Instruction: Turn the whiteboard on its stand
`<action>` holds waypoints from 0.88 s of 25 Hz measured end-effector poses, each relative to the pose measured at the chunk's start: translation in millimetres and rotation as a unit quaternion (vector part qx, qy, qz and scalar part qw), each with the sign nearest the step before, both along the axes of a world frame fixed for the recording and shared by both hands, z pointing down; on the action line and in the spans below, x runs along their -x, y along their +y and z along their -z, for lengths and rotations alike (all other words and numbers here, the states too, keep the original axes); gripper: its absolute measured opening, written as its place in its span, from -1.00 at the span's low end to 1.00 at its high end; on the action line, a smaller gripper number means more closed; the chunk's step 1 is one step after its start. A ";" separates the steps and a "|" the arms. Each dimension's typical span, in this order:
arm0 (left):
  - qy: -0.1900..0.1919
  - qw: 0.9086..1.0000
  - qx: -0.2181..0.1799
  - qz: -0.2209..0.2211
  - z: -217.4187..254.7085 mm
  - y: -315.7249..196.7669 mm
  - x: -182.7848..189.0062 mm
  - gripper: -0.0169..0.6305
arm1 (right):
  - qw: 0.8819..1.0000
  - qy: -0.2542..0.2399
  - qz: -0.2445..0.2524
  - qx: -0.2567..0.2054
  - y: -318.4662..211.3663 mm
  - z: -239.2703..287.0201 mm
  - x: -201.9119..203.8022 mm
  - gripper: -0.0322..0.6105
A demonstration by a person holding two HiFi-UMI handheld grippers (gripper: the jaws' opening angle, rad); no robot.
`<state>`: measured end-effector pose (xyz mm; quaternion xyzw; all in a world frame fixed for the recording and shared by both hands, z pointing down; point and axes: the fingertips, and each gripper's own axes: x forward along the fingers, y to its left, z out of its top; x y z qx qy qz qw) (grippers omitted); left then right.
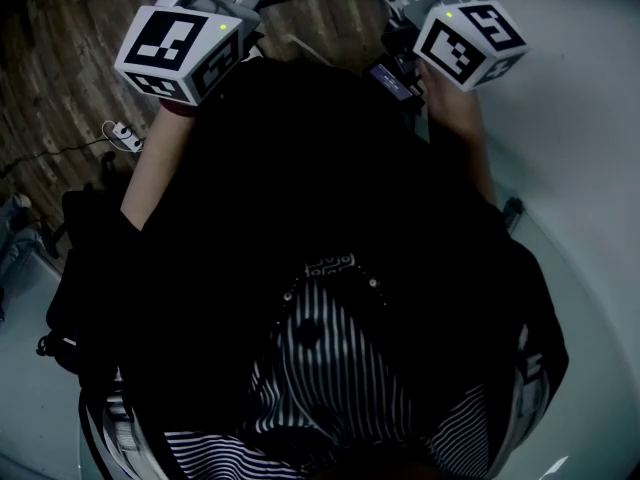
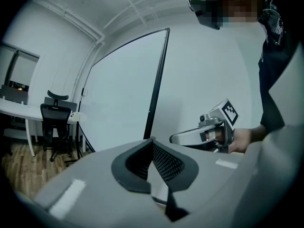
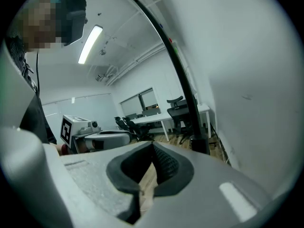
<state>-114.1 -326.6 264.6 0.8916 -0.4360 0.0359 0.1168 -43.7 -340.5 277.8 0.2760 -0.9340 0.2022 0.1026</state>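
Note:
The whiteboard (image 2: 123, 94) stands upright with a black frame edge (image 2: 158, 80); in the right gripper view its pale face (image 3: 247, 80) fills the right side behind a curved black edge (image 3: 180, 75). My left gripper (image 2: 152, 140) is shut with nothing between its pads and points at the board's edge, apart from it. Just left of the board, my right gripper (image 3: 153, 145) is also shut and empty. Each gripper shows in the other's view: the right one (image 2: 209, 132), the left one (image 3: 95, 134). From the head only the marker cubes (image 1: 180, 43) (image 1: 470, 40) show; the jaws are out of frame.
A black office chair (image 2: 57, 122) and a white desk (image 2: 19, 109) stand left of the board on wood floor (image 1: 60, 58). A power strip (image 1: 125, 136) lies on the floor. More desks and chairs (image 3: 156, 118) stand behind. My torso fills the head view.

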 end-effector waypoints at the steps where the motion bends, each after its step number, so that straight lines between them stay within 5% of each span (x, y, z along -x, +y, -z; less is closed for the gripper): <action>1: 0.002 1.000 0.001 -0.006 0.5 -5.6 6.7 -0.95 | 1.000 0.004 -0.006 0.000 -5.0 1.1 6.0 -0.90; 8: 0.020 0.999 0.009 -0.045 -15.7 -41.3 36.9 -0.95 | 0.999 0.011 -0.040 0.005 -32.6 -12.7 39.7 -0.90; 22: 0.029 0.994 0.019 -0.105 -14.7 -37.4 -1.3 -0.95 | 0.996 0.016 -0.083 -0.004 -20.8 -2.4 10.9 -0.90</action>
